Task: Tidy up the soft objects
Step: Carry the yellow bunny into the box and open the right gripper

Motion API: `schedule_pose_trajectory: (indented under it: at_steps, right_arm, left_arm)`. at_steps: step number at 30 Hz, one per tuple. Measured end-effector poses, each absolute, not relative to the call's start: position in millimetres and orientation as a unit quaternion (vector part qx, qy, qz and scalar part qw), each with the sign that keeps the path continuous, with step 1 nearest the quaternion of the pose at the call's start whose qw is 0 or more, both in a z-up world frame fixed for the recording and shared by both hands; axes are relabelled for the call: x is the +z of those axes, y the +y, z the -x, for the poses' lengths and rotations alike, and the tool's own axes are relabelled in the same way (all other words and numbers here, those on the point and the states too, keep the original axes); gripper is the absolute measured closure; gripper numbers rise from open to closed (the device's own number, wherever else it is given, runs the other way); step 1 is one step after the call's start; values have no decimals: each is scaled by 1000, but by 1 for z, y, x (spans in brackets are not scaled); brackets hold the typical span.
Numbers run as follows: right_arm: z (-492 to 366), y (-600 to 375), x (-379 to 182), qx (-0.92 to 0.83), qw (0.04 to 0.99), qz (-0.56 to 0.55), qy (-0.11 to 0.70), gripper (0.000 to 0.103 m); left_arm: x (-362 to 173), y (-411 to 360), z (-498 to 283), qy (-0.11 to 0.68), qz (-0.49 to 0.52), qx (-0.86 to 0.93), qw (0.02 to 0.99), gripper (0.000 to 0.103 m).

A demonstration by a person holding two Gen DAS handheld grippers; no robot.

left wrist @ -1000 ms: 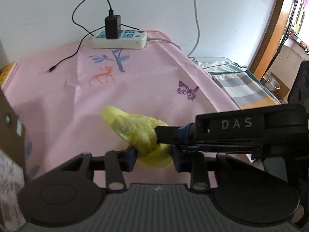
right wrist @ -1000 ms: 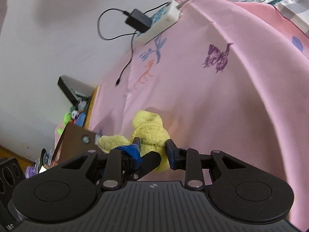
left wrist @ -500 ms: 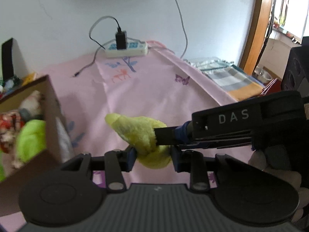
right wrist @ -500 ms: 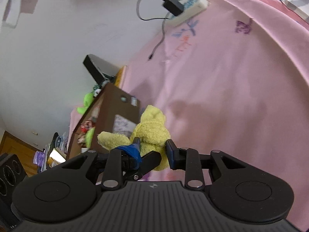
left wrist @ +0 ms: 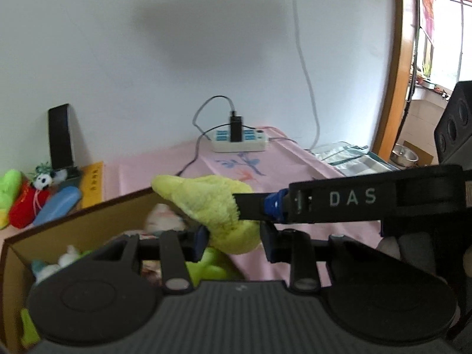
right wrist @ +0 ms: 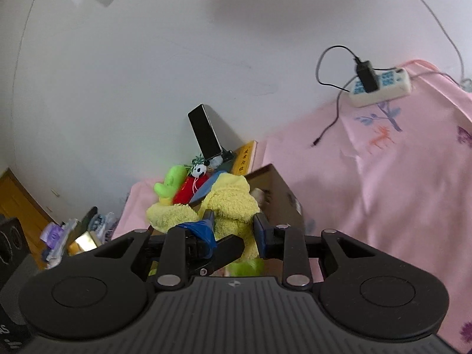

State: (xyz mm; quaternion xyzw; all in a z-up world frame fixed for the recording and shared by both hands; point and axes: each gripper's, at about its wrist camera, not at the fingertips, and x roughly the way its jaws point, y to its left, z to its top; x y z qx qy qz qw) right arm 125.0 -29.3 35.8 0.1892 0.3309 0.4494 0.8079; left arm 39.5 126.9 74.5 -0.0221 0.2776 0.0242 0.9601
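Observation:
A yellow plush toy (left wrist: pixel 212 206) hangs in the air, pinched by both grippers at once. My left gripper (left wrist: pixel 234 240) is shut on its lower end. My right gripper (right wrist: pixel 234 225) is shut on the same yellow plush toy (right wrist: pixel 233 200), and its arm crosses the left wrist view from the right. The toy is above the near right corner of an open cardboard box (left wrist: pixel 79 224) that holds several soft toys. The cardboard box (right wrist: pixel 280 188) also shows behind the toy in the right wrist view.
A green plush (right wrist: pixel 171 181), a red plush (right wrist: pixel 188 190) and a small panda (right wrist: pixel 199 169) lie beyond the box by the wall, beside a leaning black phone (right wrist: pixel 205 132). A power strip (left wrist: pixel 239 141) with cables sits at the back of the pink cloth (right wrist: pixel 398 191).
Both grippers have lifted the yellow plush off the pink cloth and carried it left, from beside the box to above its corner. Both stay shut on it.

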Motion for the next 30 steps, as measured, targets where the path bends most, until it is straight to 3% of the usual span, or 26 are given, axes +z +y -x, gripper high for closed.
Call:
schedule_pose_trajectory:
  at_steps: [18, 22, 30]
  right_arm:
    - [-126, 90, 5, 408, 824, -19, 392, 92]
    - [-122, 88, 9, 408, 828, -17, 383, 89]
    - [-106, 74, 31, 396, 850, 7, 347, 89]
  left_arm:
    - [15, 214, -59, 366, 67, 43, 927, 64]
    - [18, 218, -53, 359, 70, 46, 930, 50]
    - [34, 217, -33, 359, 80, 66, 928, 45]
